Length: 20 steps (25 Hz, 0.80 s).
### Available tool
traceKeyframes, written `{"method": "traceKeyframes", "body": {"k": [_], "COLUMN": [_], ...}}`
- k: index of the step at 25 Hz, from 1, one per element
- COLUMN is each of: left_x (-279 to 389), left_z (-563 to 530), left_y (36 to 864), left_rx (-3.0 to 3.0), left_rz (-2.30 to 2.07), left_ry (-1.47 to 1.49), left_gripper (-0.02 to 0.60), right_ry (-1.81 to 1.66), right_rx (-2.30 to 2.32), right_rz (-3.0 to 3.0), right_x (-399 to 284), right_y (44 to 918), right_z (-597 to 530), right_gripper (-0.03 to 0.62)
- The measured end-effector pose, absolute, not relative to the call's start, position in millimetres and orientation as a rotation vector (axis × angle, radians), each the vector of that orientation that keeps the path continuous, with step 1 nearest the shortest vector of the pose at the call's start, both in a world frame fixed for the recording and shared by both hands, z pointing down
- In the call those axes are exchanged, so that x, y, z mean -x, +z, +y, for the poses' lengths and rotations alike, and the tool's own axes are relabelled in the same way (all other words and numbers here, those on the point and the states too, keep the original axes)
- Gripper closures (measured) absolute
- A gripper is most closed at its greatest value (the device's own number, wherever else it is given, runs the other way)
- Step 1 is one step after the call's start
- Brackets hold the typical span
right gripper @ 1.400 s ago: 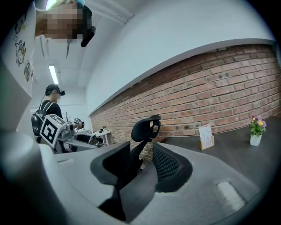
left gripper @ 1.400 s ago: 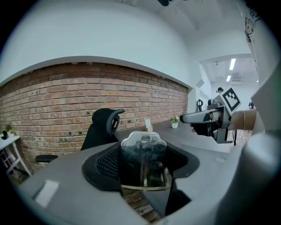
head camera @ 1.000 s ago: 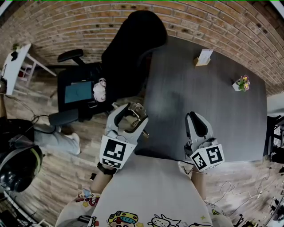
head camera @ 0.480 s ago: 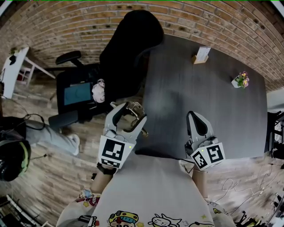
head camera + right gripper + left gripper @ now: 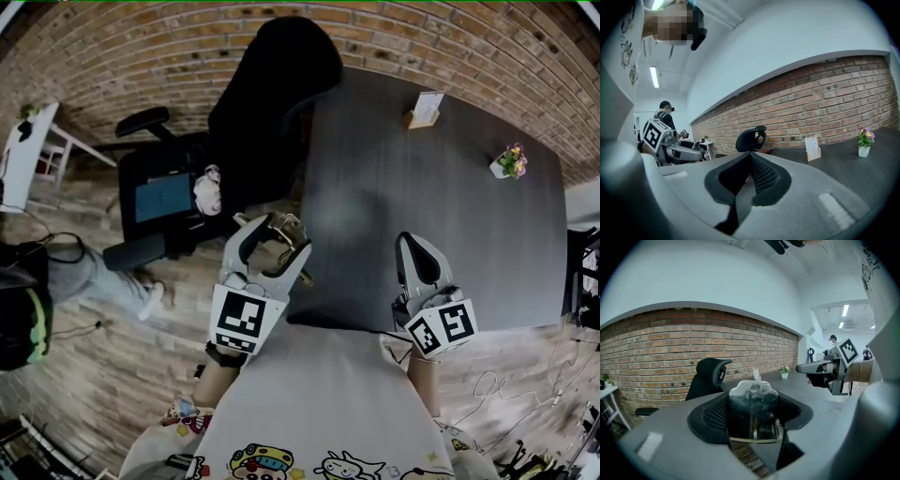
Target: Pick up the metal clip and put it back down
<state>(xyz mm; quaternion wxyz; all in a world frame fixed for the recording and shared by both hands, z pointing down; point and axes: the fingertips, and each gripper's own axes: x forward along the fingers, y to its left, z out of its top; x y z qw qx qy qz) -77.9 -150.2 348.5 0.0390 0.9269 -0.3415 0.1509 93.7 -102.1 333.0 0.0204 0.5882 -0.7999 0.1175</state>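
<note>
At the near edge of the dark table (image 5: 450, 234), head view: left gripper (image 5: 276, 242) at 7 o'clock of frame centre, right gripper (image 5: 411, 244) at 4 o'clock, both pointing away from the person. Left gripper's jaws stand wide and pinch the metal clip (image 5: 284, 234) between their pads. The clip is silver, held up in the air at the jaw tips, just off the table's left edge and over the wood floor (image 5: 112, 375), not touching the tabletop. In the left gripper view the clip fills the gap between the jaws, wire handle toward the camera. Right gripper's jaws are pressed together with nothing between them. It hovers over the table's near edge, well apart from the clip. Black office chair (image 5: 272, 84) at 12 o'clock of the left gripper, pushed against the table's left side. Card stand (image 5: 425, 111) on the far table at 12 o'clock of the right gripper, small flower pot (image 5: 510, 169) at 1 o'clock. Brick wall (image 5: 141, 47) beyond.
</note>
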Motion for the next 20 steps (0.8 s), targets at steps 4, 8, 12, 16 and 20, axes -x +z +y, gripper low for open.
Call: {"method": "traceKeyframes", "body": {"k": [4,8,12,16,20], "left_x": [72,61,52,37,19], "left_z": [-148,-145,-141,-138,-132], "left_y": [352,358,366,378,395], "left_rx": [-2.856,-2.87,-2.88,-2.892,-2.899], "left_rz": [-1.016,-0.971,-0.898,-0.81,-0.706], "left_ry": [0.492,0.525,0.572,0.625,0.687], "left_gripper": [0.273,0.273,0.273,0.273,0.273], "right_ry": [0.383,0.406,0.442,0.473,0.512], "right_rx": [-1.845,-1.866,-1.899,-1.929,-1.96], "right_rz": [-2.47,-2.458,-2.432,-2.405,-2.373], "right_x": [-94,-99,-101,-104,-107], "right_y": [337,343,347,352,361], "right_z": [-98,-93,-85,-79,-72], "right_gripper": [0.592,0.592,0.592,0.592,0.592]}}
